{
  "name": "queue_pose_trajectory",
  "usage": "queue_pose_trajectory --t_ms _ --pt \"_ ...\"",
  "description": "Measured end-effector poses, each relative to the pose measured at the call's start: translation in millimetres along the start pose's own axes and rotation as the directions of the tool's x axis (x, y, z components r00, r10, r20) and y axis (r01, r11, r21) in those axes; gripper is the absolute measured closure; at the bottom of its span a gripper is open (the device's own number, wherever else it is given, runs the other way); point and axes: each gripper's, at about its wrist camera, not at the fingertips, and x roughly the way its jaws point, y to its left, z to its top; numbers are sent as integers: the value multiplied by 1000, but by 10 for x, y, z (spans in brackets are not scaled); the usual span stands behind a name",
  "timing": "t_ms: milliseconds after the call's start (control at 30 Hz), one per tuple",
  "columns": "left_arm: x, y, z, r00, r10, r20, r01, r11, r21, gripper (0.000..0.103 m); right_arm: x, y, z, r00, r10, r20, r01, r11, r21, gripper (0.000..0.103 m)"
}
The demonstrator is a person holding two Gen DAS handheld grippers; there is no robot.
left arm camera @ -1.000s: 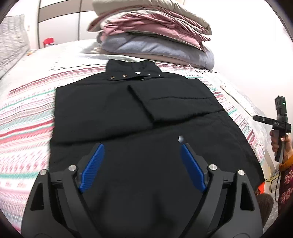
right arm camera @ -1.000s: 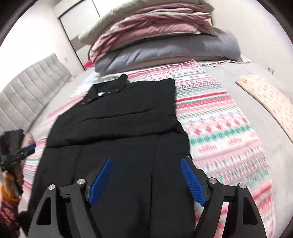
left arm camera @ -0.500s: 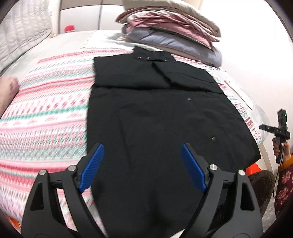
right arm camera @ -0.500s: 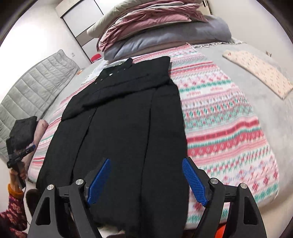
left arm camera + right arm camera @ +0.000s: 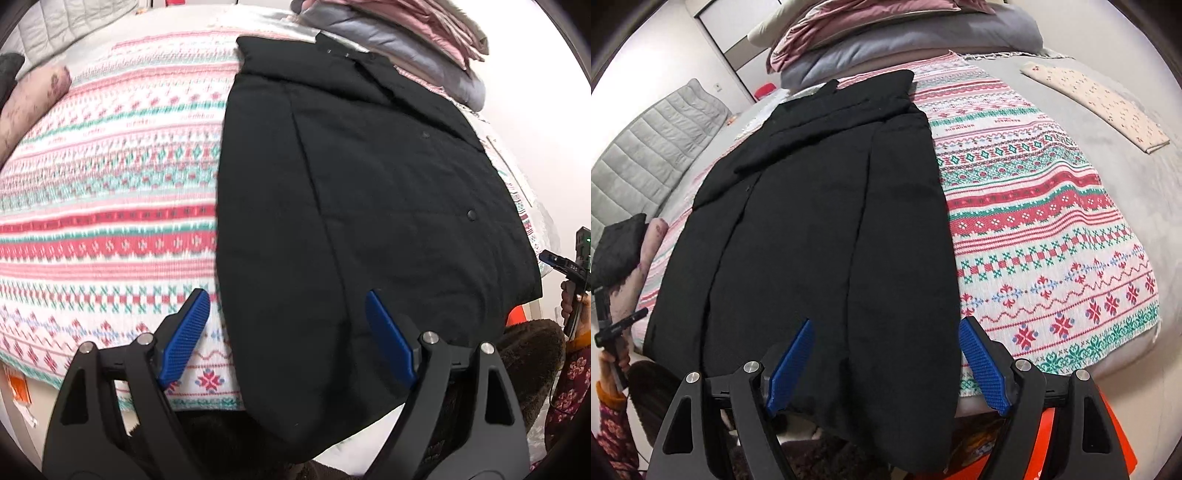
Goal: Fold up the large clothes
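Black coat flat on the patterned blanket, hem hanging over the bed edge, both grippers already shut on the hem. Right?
Not quite: both grippers are open. The left gripper and right gripper straddle the black coat hem, pads apart, as each wrist view shows. Coat, patterned blanket and overhang are right.

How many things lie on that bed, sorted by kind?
Black coat: 1
Patterned blanket: 1
Stacked quilts: at least 3
Small folded cloth: 1
Dark folded garment at the far side: 1
Total: at least 7; the stack may hide more layers.
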Motion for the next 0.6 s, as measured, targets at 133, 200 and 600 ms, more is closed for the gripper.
queue_pose_trajectory --t_ms 133,200,600 --pt "67 -17 -52 1000 -9 -29 9 1000 -5 17 -16 -41 -22 1000 -12 -8 12 1000 13 21" --pt "85 -41 -63 999 -11 -33 11 1000 -1 17 -1 -67 -42 1000 -20 -19 20 1000 20 21" --pt "267 -112 -83 996 -8 -92 10 1000 24 17 233 -142 -161 995 -33 -90 39 998 56 21"
